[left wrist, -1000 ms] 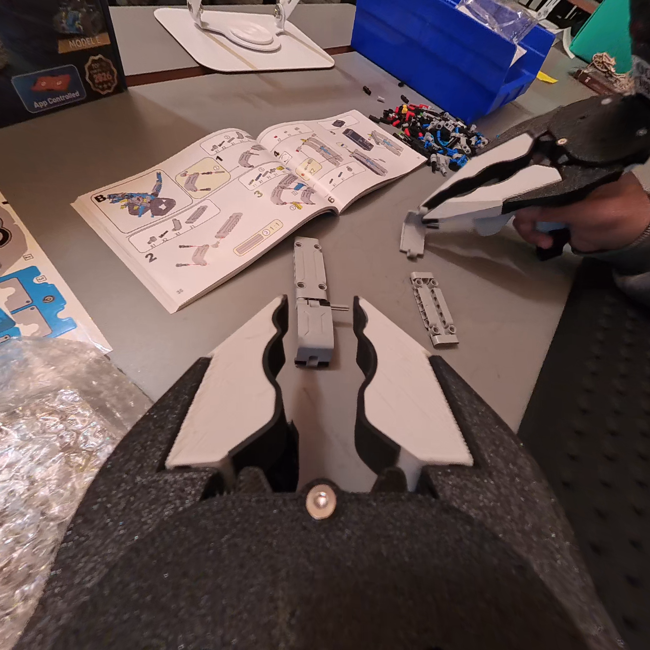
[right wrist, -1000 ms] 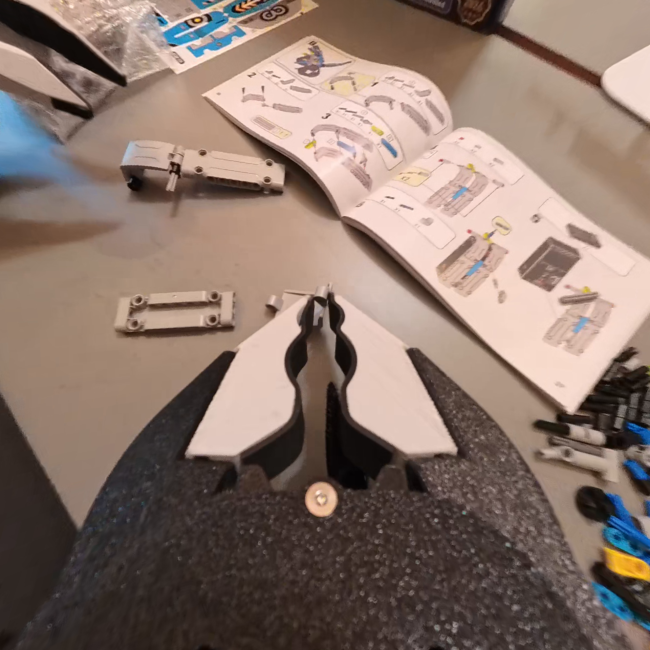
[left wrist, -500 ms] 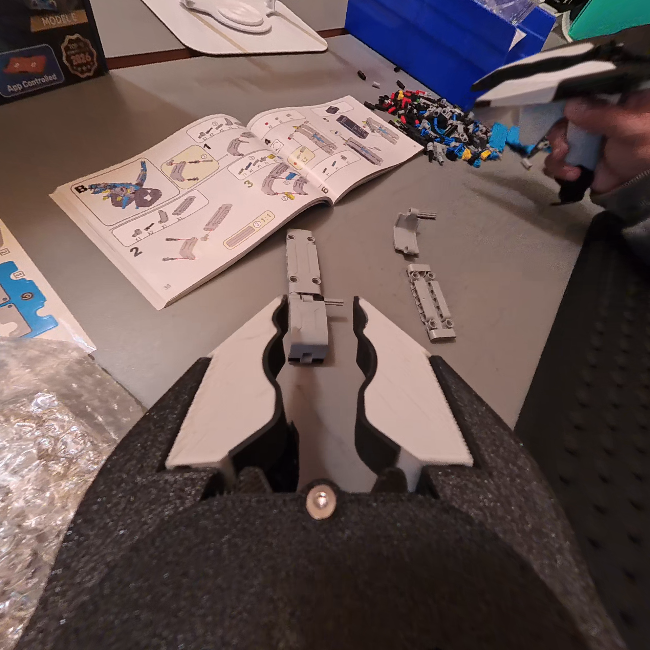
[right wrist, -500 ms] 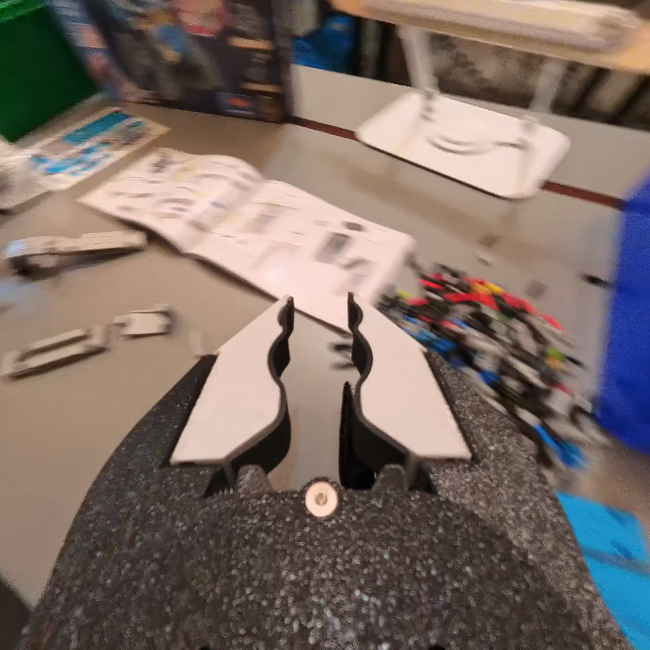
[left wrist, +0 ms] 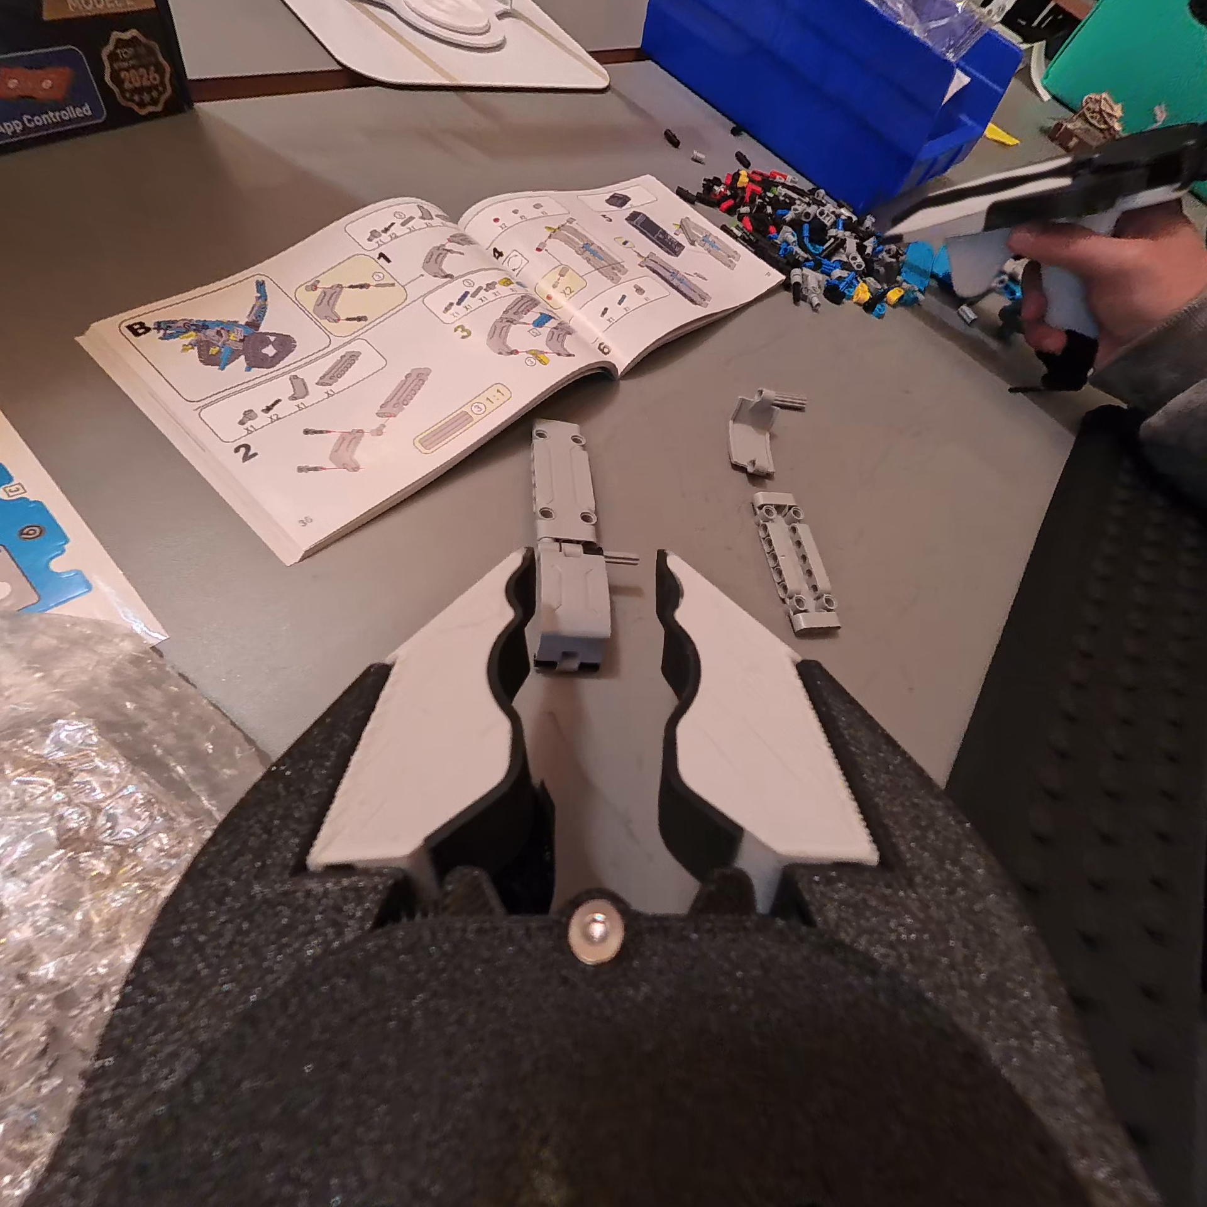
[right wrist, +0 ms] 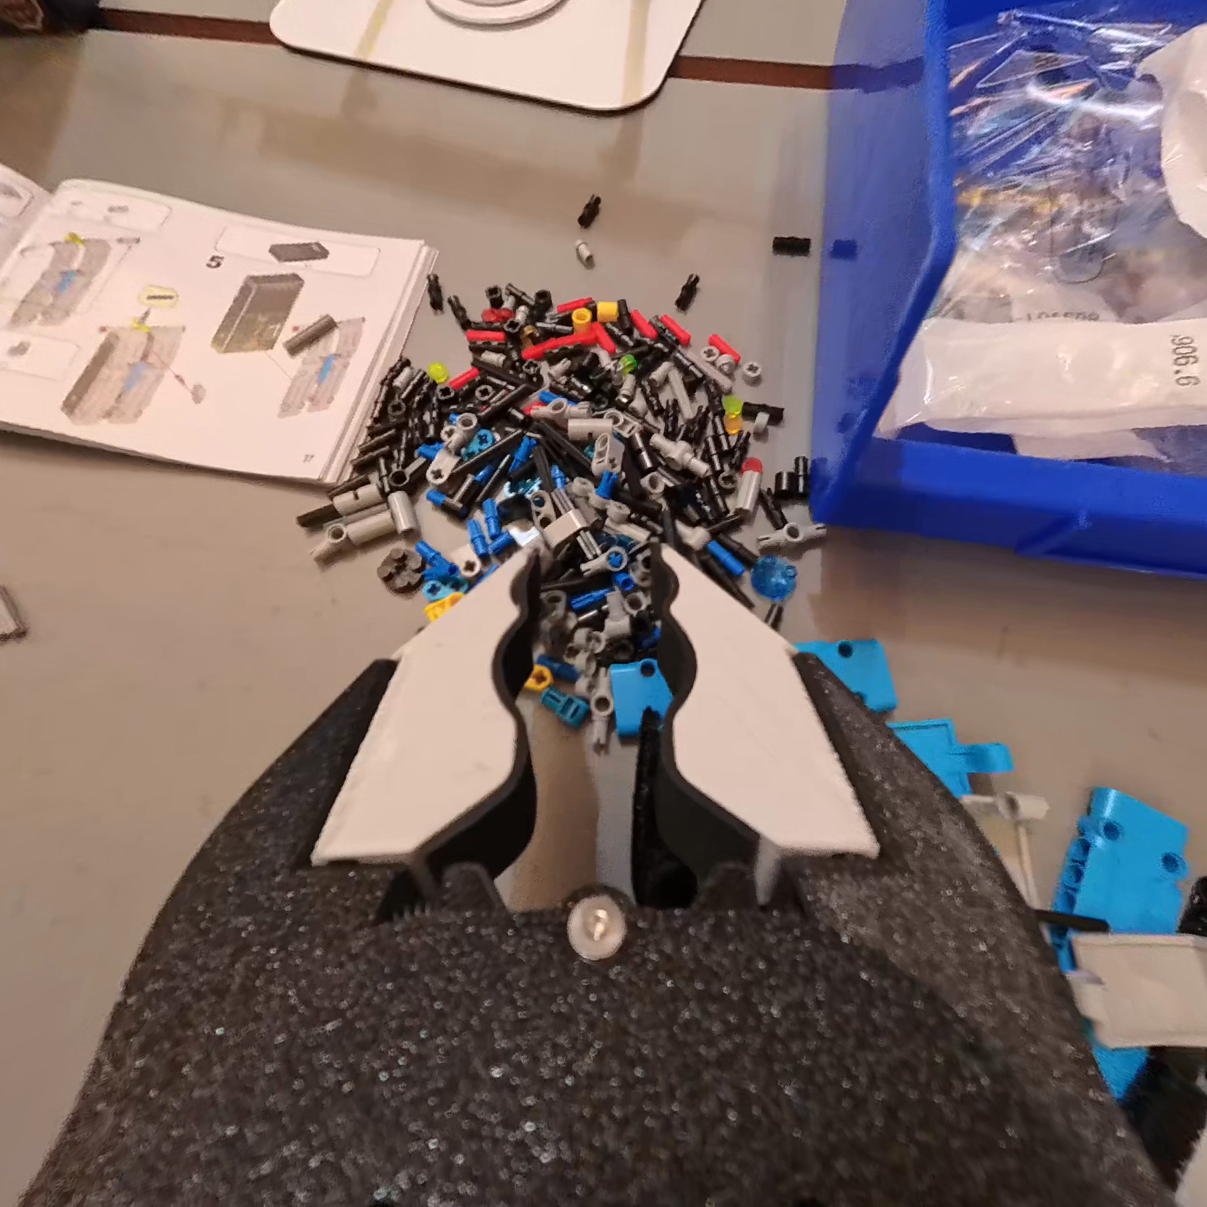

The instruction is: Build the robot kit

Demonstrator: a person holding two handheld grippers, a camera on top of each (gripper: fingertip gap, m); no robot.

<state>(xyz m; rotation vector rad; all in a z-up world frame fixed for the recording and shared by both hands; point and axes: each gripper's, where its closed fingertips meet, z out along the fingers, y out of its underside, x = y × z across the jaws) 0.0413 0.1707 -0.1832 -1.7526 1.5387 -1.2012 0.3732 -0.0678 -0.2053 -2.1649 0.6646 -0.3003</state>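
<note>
My left gripper [left wrist: 591,563] is open and low over the table. The near end of a long grey brick assembly [left wrist: 563,496] lies between its fingertips, close to the left finger; contact cannot be told. A curved grey panel with a pin [left wrist: 751,434] and a flat grey beam panel [left wrist: 793,565] lie loose to its right. My right gripper [right wrist: 595,555] is open and empty, its tips over the near edge of a pile of small pins and connectors [right wrist: 588,405]. It also shows in the left wrist view [left wrist: 898,221], held by a hand [left wrist: 1110,287].
An open instruction booklet [left wrist: 392,339] lies left of the pile. A blue bin [right wrist: 980,503] with plastic bags stands right of it. Light blue panels [right wrist: 1117,875] lie near right. Bubble wrap [left wrist: 78,816], a sticker sheet [left wrist: 39,548], a black mat [left wrist: 1110,686] and a white stand base [right wrist: 490,46] border the area. There is about 40 cm between the tips of the two grippers.
My right gripper let go of the curved grey panel, left it on the table, opened and swung right to the pile of small parts. My left gripper crept forward around the grey assembly.
</note>
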